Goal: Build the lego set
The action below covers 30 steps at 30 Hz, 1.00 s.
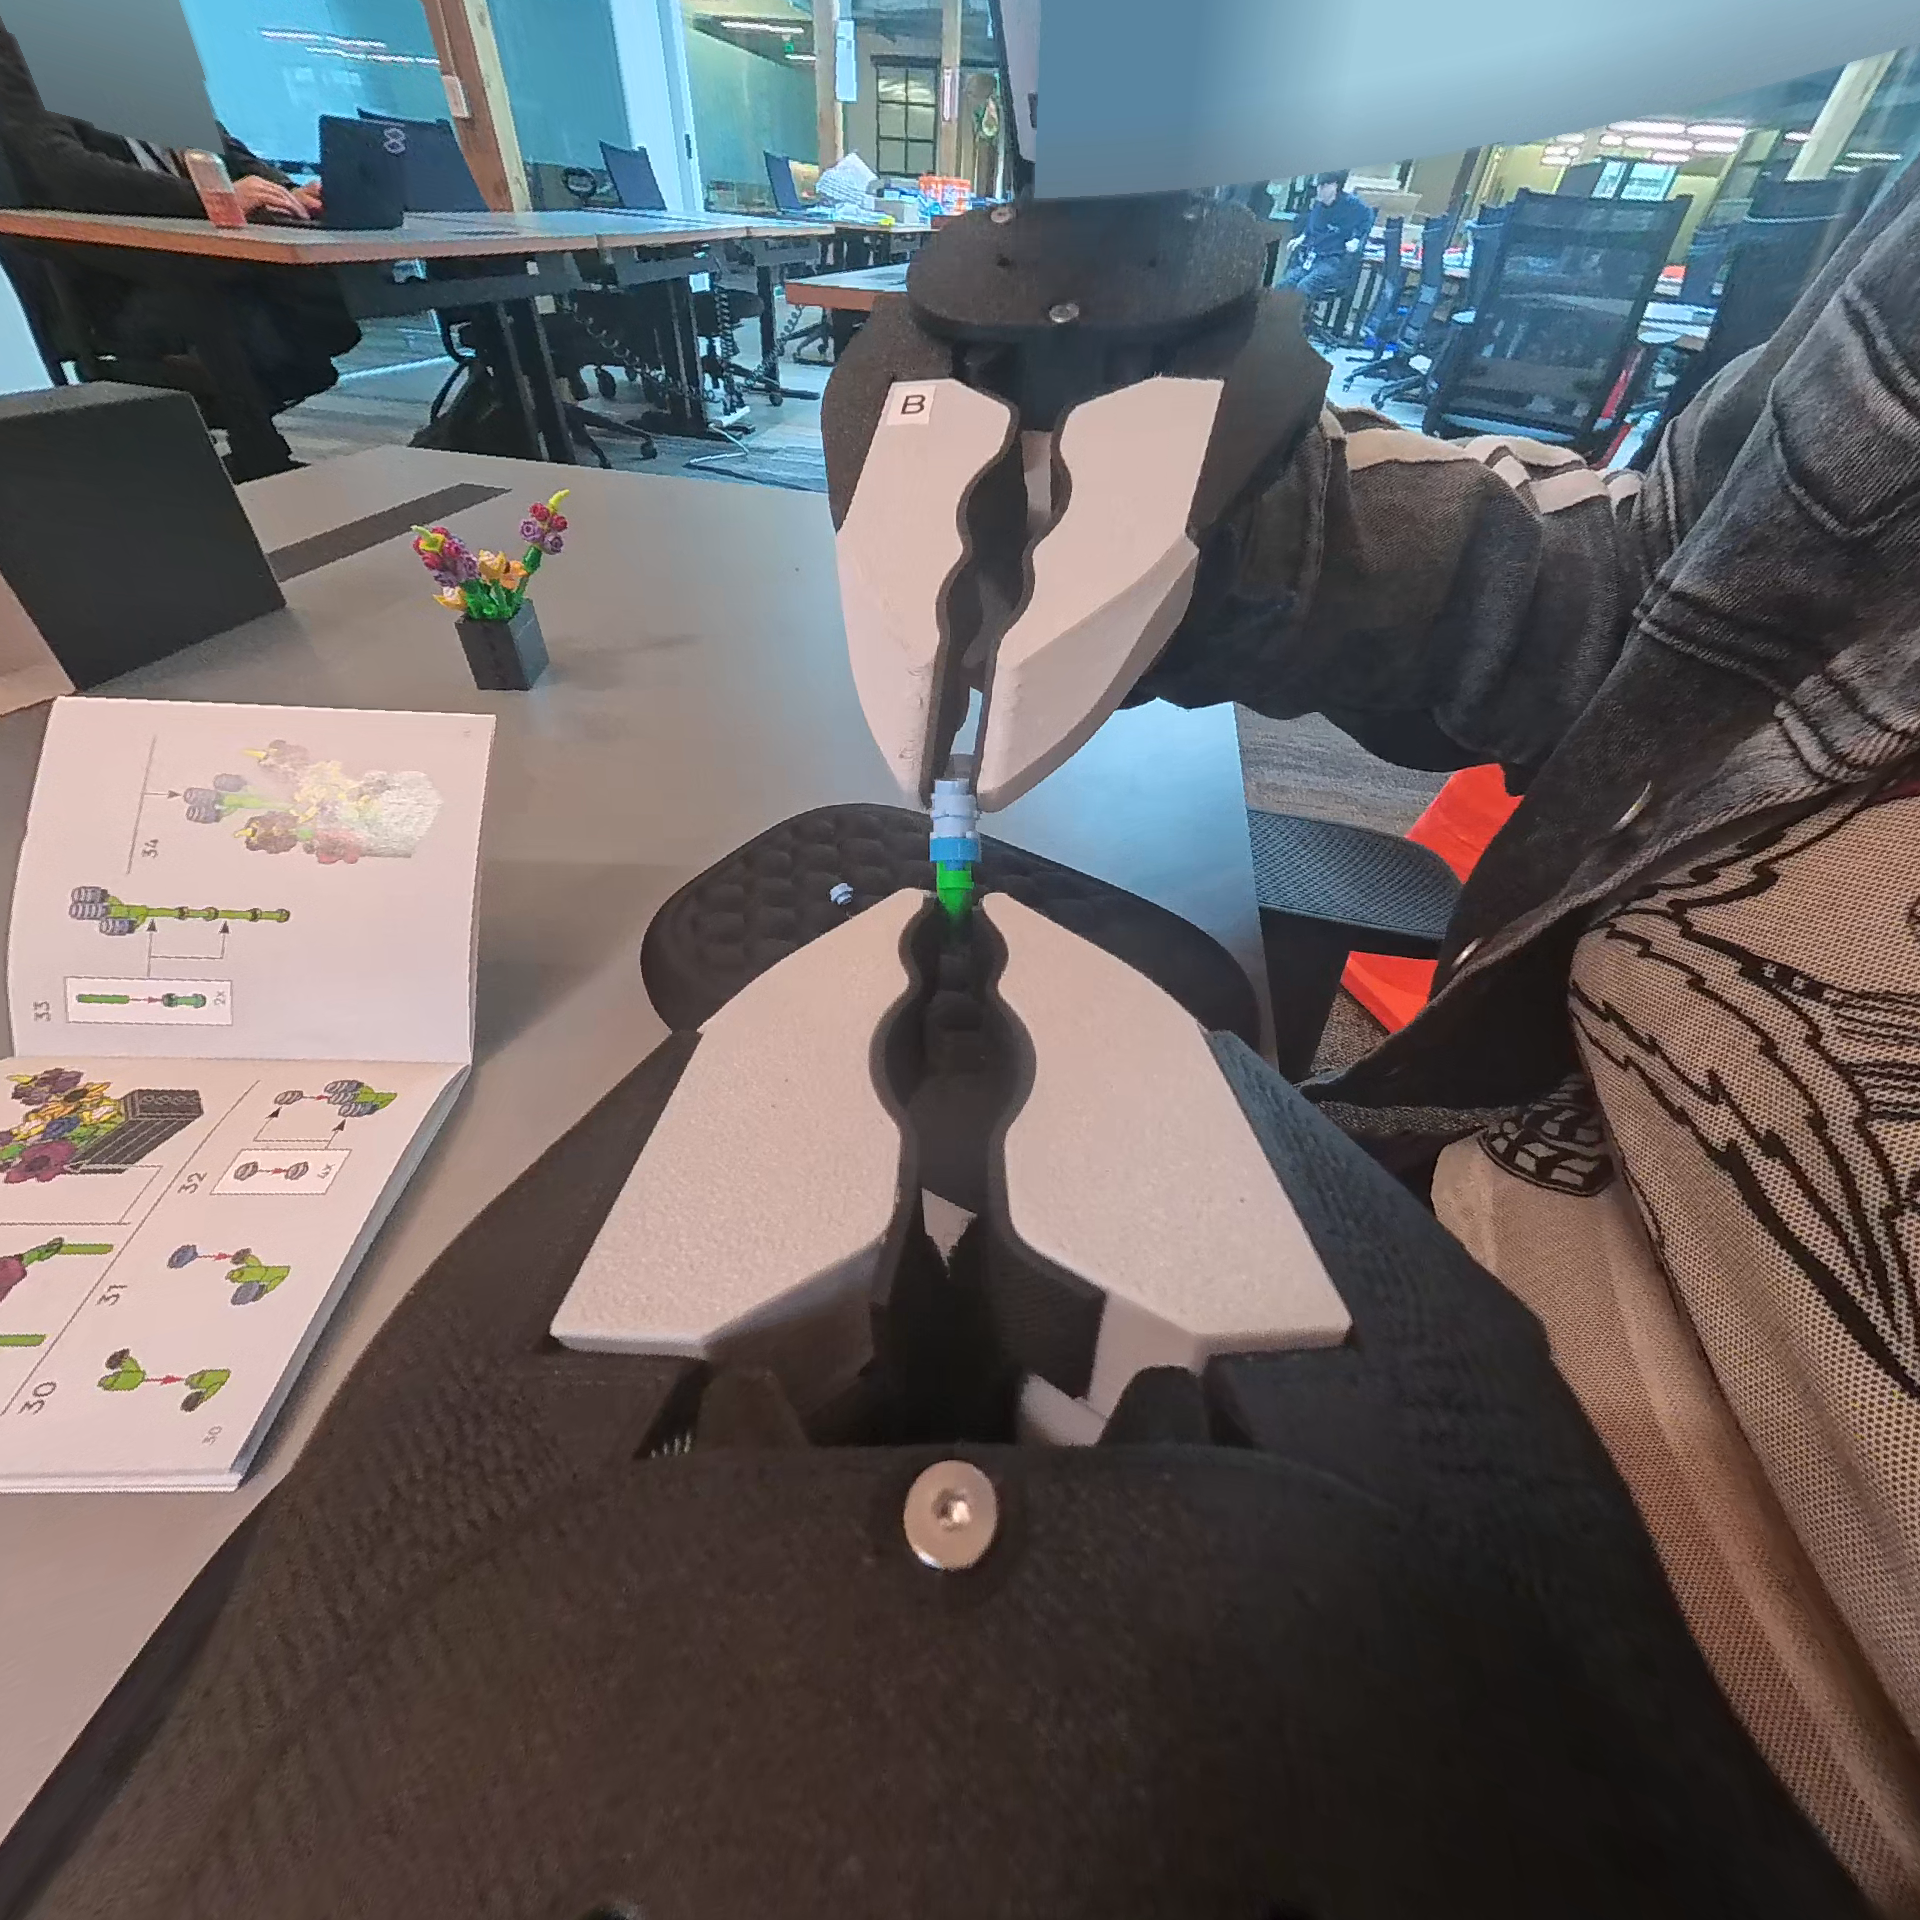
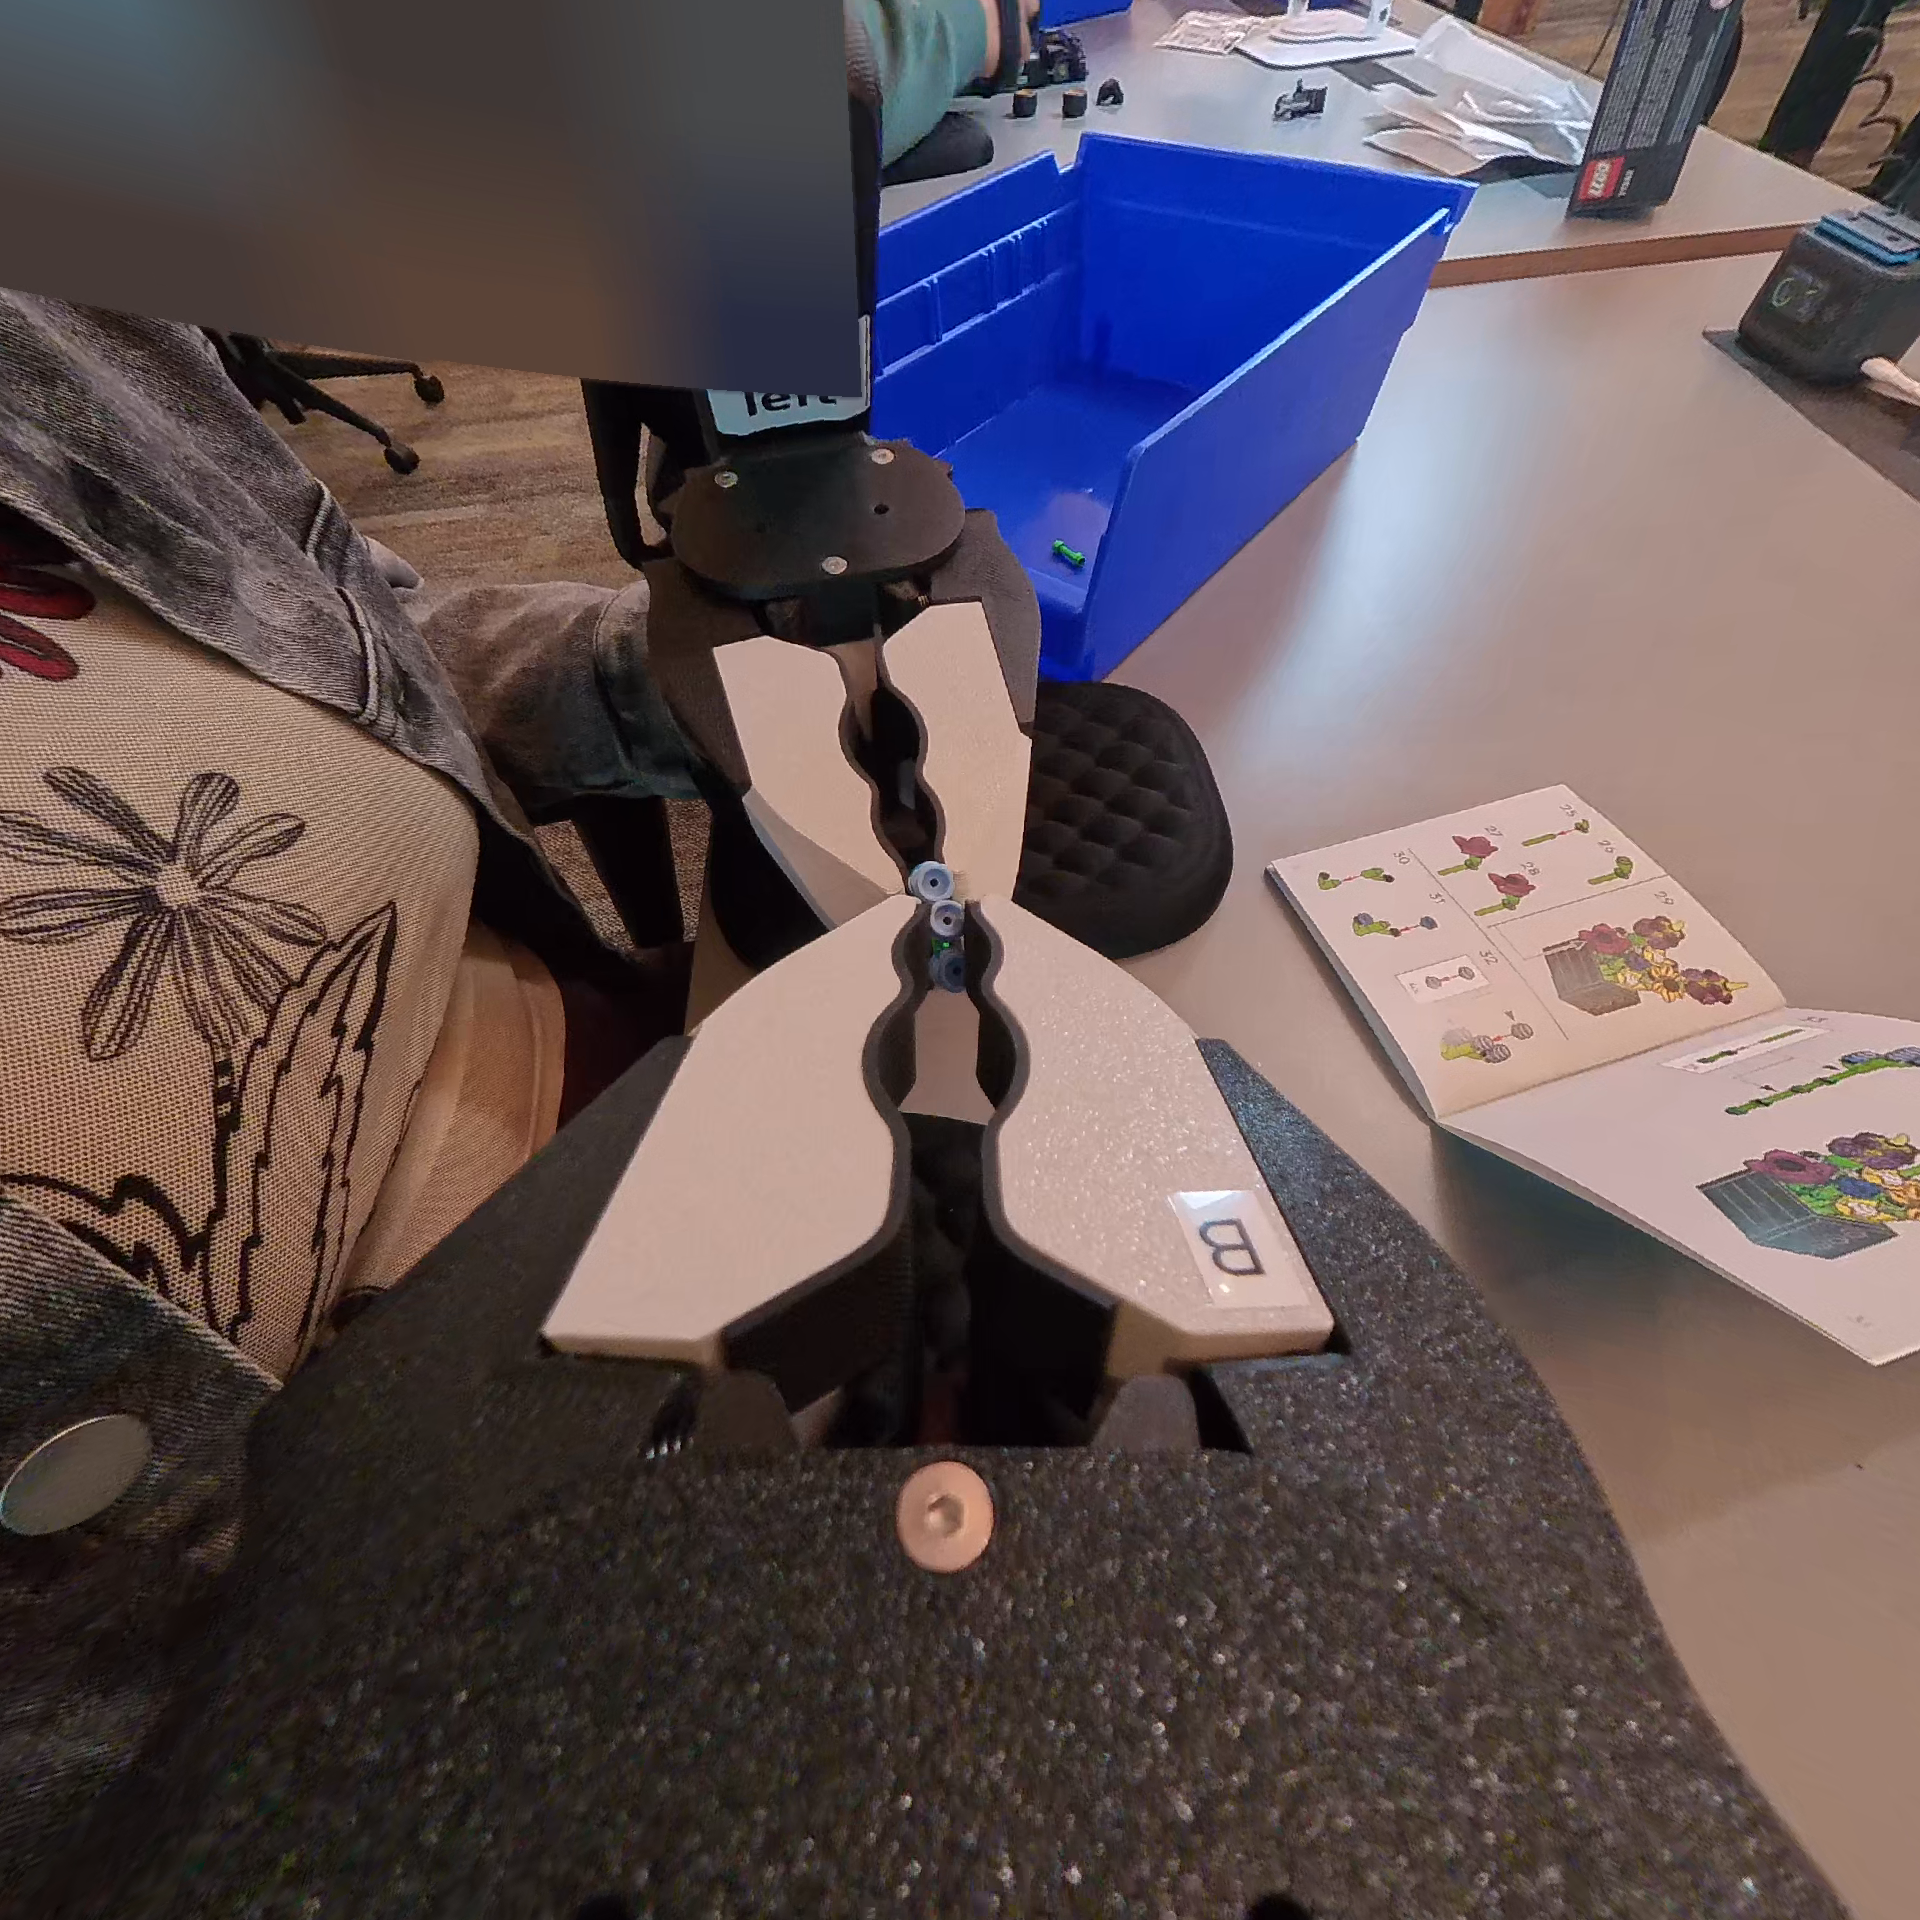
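The two tools meet tip to tip above the near edge of the grey table (image 1: 675,644), in front of a person in a patterned shirt and denim jacket. The left tool (image 1: 954,914) has its white fingers pinched nearly together on the green end of a small lego stem (image 1: 953,847), a short stack of pale grey and blue round pieces on a green peg. The right tool (image 1: 954,795) comes in from the opposite side, its tips closed on the pale top of the same stem. Seen from the right wrist view, the right tool (image 2: 940,920) grips that stem (image 2: 943,920) where its small blue round pieces show, with the left tool (image 2: 935,878) touching it from beyond. Just behind the tools a black padded wrist rest (image 2: 1122,810) lies on the table. To one side an open instruction booklet (image 1: 249,997) lies flat. Farther back stands a finished small lego flower bouquet (image 1: 499,603) in a dark pot. A blue plastic bin (image 2: 1174,343) sits behind the rest, holding one loose green lego piece (image 2: 1068,553). Beyond, other tables and office chairs fill the room.
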{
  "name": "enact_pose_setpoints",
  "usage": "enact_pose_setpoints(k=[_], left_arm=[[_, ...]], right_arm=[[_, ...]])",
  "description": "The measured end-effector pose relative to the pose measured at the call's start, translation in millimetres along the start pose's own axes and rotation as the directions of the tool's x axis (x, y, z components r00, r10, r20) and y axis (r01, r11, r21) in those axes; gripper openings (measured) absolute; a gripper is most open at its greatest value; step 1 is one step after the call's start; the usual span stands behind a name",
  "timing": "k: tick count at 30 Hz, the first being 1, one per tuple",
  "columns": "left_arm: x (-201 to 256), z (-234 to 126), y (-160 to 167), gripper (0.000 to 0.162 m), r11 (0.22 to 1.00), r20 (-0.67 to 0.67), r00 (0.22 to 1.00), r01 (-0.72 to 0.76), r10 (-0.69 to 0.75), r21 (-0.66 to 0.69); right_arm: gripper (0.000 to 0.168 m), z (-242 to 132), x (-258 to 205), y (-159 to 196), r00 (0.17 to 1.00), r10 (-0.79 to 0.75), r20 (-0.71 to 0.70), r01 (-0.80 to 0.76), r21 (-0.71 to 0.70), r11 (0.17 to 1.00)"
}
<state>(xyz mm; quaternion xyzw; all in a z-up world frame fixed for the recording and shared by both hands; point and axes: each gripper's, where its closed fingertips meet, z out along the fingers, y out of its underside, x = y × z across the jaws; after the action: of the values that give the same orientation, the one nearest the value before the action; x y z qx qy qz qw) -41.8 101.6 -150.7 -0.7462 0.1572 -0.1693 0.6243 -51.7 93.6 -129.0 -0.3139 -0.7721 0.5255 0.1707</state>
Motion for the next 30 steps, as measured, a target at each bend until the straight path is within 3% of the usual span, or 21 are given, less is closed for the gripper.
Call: enact_pose_setpoints(k=[16,30], left_arm=[[2,-4,-7,0.005,0.999,-0.008,1.0,-0.018,0.018,0.049],[4,-6,-14,0.005,0.994,-0.009,1.0,-0.028,0.029,0.102]], right_arm=[[0.006,-1,-5,-7,0.998,0.008,0.055,-0.009,0.023,1.0],[0.006,-1,-9,-14,0.996,-0.048,0.069,0.051,-0.054,0.997]])
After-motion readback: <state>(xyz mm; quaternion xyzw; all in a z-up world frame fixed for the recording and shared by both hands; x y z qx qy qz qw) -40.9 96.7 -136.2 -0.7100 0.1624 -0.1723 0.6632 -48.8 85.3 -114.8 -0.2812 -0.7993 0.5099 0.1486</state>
